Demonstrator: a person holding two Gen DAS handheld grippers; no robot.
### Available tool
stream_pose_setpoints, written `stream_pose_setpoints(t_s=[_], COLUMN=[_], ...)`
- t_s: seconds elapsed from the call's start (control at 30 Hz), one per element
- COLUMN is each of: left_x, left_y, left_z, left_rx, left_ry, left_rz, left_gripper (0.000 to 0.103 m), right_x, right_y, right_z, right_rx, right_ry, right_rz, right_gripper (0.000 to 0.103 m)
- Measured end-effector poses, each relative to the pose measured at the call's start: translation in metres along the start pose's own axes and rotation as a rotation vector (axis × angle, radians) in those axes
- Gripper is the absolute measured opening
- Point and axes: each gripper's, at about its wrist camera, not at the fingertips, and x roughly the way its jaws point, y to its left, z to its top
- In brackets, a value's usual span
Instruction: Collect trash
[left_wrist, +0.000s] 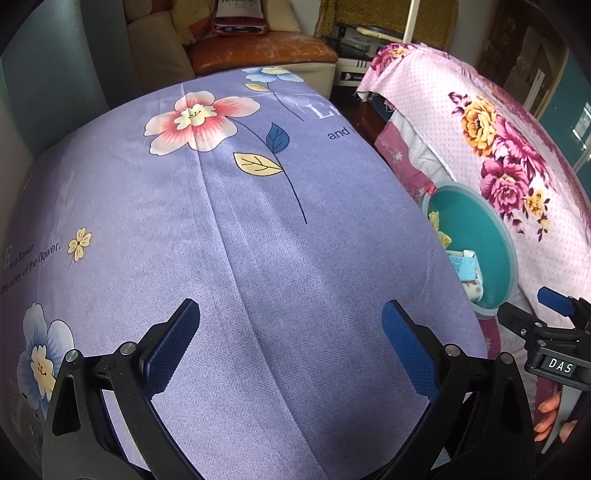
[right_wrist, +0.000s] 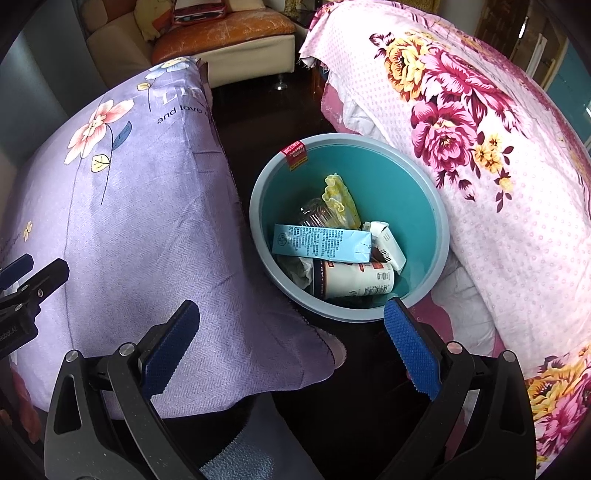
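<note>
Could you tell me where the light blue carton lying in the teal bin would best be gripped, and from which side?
Probably across its narrow width near the middle, coming straight down from above. The light blue carton lies flat on top of the other trash in the teal bin, its long side running left to right, so the bin wall blocks side approaches. The right hand-held gripper is open.

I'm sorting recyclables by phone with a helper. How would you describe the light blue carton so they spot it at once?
Find the teal bin on the dark floor between the purple floral cloth and the pink floral cloth. On top of its trash lies the light blue carton, flat on its side. It is the only long blue box there, covered in small print, above a white cup.
</note>
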Motion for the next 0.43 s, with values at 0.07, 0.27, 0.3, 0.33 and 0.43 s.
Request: stream_pose_setpoints(t_s=[0.07,0.27,0.3,0.33,0.43], left_x=[0.0014,0.0076,0.0084,0.0085,0.0087], left_y=[0.0003,-0.002,-0.0027,-0.0033,-0.0063], left_z=[-0.0001,0.0009,0.0006,0.0,-0.001], left_rx=[0.0,0.013,0.016,0.02,0.032], left_ry=[0.001,0.013,0.014,0.013,0.009], left_rz=[0.006,0.005,0.002,0.001,0.004], left_gripper=[0.099,0.099,0.099,0.099,0.099], right_x=[0.0015,0.0051,0.0053,0.0059,0.0081], right_y=[0.0006,0.0003,0.0003,-0.0001,-0.0009], right_z=[0.0004,0.0015,0.0015,0.0018,0.0022], right_rx=[-0.001,-0.001,-0.001,-0.001,0.0], right_ry=[0.002,0.005,0.006,0.007,0.012], right_rz=[0.001,0.001,0.001,0.0,-0.002], right_gripper=[0.096,0.096,0.096,0.096,0.096])
